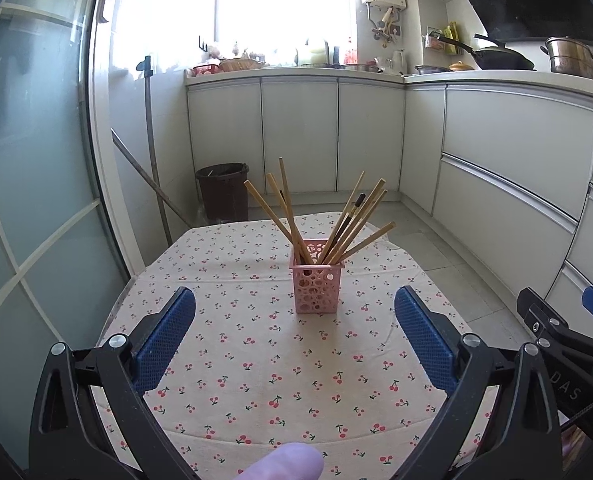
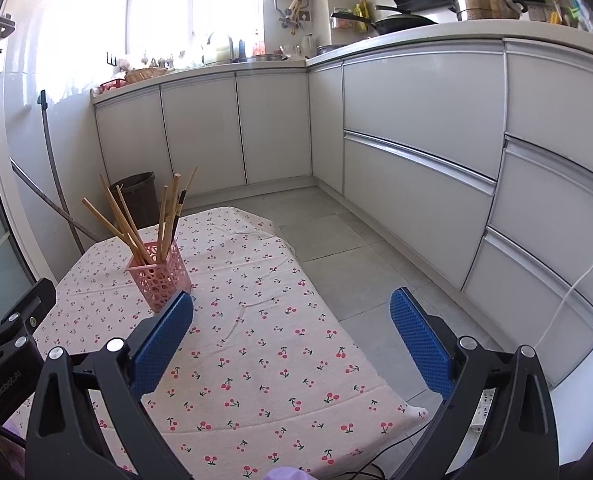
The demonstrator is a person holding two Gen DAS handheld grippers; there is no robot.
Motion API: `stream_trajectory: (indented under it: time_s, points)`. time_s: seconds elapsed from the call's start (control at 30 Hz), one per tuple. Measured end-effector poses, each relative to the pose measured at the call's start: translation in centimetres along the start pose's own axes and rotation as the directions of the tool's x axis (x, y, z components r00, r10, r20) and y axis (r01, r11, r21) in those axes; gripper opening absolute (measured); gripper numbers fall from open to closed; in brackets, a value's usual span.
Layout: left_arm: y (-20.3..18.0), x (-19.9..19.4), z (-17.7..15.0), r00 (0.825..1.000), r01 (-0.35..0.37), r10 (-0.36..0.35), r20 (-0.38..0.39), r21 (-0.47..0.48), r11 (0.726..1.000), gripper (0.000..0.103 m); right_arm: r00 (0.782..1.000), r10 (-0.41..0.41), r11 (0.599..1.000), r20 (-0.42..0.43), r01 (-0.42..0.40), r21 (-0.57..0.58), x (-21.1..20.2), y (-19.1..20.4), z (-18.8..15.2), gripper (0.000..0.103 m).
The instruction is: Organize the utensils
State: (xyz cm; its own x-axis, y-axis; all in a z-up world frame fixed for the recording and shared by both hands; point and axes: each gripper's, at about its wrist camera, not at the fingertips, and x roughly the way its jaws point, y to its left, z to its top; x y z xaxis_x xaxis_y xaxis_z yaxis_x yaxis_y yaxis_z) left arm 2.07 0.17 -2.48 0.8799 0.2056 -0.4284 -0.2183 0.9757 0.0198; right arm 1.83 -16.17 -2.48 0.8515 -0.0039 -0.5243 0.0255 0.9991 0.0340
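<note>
A pink perforated holder (image 1: 317, 286) stands upright on the cherry-print tablecloth (image 1: 256, 360), past the table's middle. Several wooden chopsticks (image 1: 284, 216) and one dark one fan out of its top. My left gripper (image 1: 294, 312) hovers open just in front of the holder, nothing between its blue pads (image 1: 164, 340). In the right wrist view the holder (image 2: 161, 278) sits at the left with its chopsticks (image 2: 116, 216) splayed. My right gripper (image 2: 292, 312) stands open over the table's right edge, its left pad (image 2: 160, 340) close in front of the holder. Both grippers hold nothing.
The small table (image 2: 276, 360) ends close to the right, over a grey tiled floor (image 2: 336, 248). White cabinets (image 2: 416, 140) run along the back and right. A dark bin (image 1: 222, 192) and a mop handle (image 1: 152, 160) stand behind the table. A glass door (image 1: 36, 160) is at the left.
</note>
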Motion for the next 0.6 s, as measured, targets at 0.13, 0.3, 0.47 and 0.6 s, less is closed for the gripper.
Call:
stream_trajectory:
  time_s: [0.13, 0.3, 0.47, 0.6]
  points:
    - [0.08, 0.15, -0.11, 1.000, -0.001, 0.001, -0.007, -0.004, 1.000, 0.096, 1.000, -0.001, 1.000, -0.004, 0.001, -0.002, 0.08, 0.09, -0.12, 0.096]
    - [0.14, 0.21, -0.13, 1.000, 0.001, -0.001, -0.011, -0.002, 1.000, 0.096, 1.000, -0.004, 1.000, -0.010, 0.004, 0.002, 0.21, 0.04, -0.20, 0.096]
    - [0.21, 0.32, -0.18, 1.000, -0.001, 0.001, -0.014, -0.005, 1.000, 0.096, 1.000, -0.003, 1.000, -0.018, 0.003, -0.001, 0.42, 0.07, -0.23, 0.096]
    - [0.26, 0.44, -0.21, 1.000, -0.003, 0.003, -0.017, -0.008, 1.000, 0.096, 1.000, -0.005, 1.000, -0.017, 0.005, -0.004, 0.39, 0.15, -0.27, 0.096]
